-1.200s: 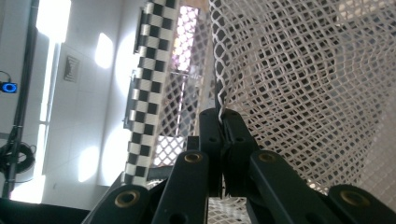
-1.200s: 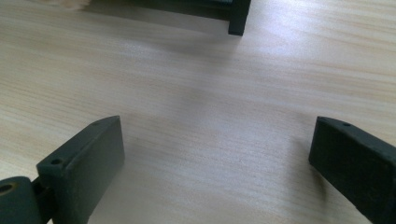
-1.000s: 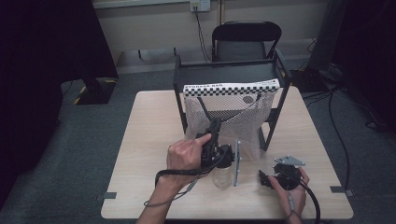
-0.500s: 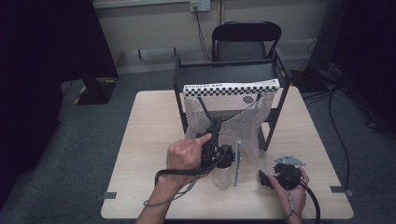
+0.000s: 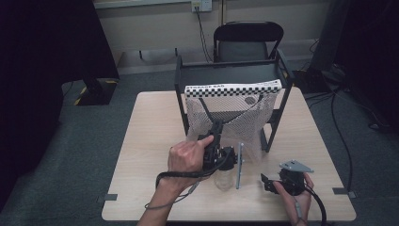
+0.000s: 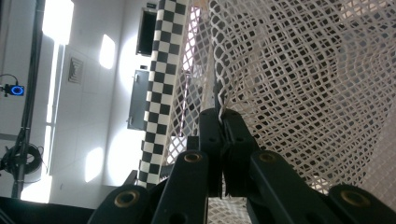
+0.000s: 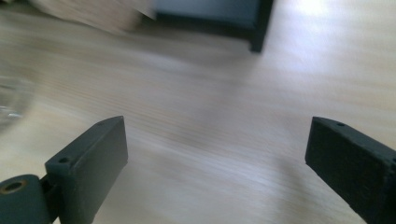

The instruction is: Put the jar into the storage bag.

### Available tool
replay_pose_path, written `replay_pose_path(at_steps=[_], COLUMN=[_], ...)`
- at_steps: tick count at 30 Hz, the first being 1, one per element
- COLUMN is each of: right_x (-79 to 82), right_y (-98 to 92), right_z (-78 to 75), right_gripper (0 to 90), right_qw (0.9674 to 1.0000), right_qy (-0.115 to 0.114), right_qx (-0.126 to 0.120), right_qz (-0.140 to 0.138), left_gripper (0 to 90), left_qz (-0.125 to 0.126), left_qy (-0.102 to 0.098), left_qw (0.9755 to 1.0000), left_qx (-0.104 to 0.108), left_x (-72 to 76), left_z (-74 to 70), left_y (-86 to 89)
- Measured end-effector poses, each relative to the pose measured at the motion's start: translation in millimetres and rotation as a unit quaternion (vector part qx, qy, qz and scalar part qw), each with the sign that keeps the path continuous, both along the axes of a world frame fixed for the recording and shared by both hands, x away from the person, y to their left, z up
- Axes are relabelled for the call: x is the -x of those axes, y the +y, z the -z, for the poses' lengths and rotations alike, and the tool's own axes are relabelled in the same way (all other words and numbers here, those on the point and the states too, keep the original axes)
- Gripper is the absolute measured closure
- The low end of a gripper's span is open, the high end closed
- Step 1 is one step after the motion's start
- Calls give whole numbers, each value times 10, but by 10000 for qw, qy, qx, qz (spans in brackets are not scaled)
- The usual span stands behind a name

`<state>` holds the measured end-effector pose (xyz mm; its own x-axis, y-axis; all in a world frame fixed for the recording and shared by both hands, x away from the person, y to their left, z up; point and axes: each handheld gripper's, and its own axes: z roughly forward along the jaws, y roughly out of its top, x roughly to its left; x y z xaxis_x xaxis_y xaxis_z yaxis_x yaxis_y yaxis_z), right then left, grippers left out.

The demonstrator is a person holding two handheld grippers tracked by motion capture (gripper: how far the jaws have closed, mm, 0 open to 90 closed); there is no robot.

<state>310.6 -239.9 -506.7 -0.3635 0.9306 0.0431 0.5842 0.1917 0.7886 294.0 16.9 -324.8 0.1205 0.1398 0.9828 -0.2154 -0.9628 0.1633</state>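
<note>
At table centre, the left gripper is pinching the mesh bag.
Jaws clamped on netting hanging from the black rack; at four o'clock, the right gripper is closing slightly, jaws wide, nothing between them.

Jar before mesh bag, on table

The left gripper is clamped tight, jaws together; the right gripper has its jaws wide, just closing slightly.
</note>
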Motion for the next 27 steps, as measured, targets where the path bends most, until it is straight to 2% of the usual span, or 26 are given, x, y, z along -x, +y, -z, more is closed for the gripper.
replay_pose_path(at_steps=[4, 7, 9, 10, 14, 15, 17, 19, 22, 27], right_x=[105, 190, 245, 245, 301, 315, 329, 340, 338, 304], right_y=[61, 113, 172, 172, 318, 369, 427, 477, 508, 571], right_z=[-219, -412, -539, -539, -705, -745, -791, -837, -861, -869], right_gripper=[60, 71, 81, 81, 118, 130, 140, 145, 137, 131], right_qw=[9984, 9946, 9905, 9905, 9816, 9785, 9758, 9713, 9691, 9661], right_qy=[-386, -679, -854, -854, -1028, -1071, -1123, -1189, -1176, -1152], right_qx=[-211, -390, -431, -431, -527, -521, -509, -595, -631, -579], right_qz=[-352, -679, -987, -987, -1520, -1685, -1807, -1974, -2075, -2237], left_gripper=[880, 880, 880, 880, 880, 880, 880, 880, 880, 879], left_qz=[17, 31, 28, 28, 34, 41, 41, 50, 32, 34], left_qy=[0, -12, -7, -7, 21, 15, 33, 59, 70, 84], left_qw=[10000, 10000, 10000, 10000, 10000, 10000, 10000, 10000, 9999, 9999], left_qx=[24, 3, 1, 1, -27, -23, -28, -9, -69, -46], left_x=[7, 13, 15, 15, 14, 14, 16, 14, 11, 10], left_z=[-24, -36, -38, -38, -42, -43, -44, -45, -32, -33], left_y=[-4, -6, -6, -6, -9, -8, -4, 2, 2, 1])
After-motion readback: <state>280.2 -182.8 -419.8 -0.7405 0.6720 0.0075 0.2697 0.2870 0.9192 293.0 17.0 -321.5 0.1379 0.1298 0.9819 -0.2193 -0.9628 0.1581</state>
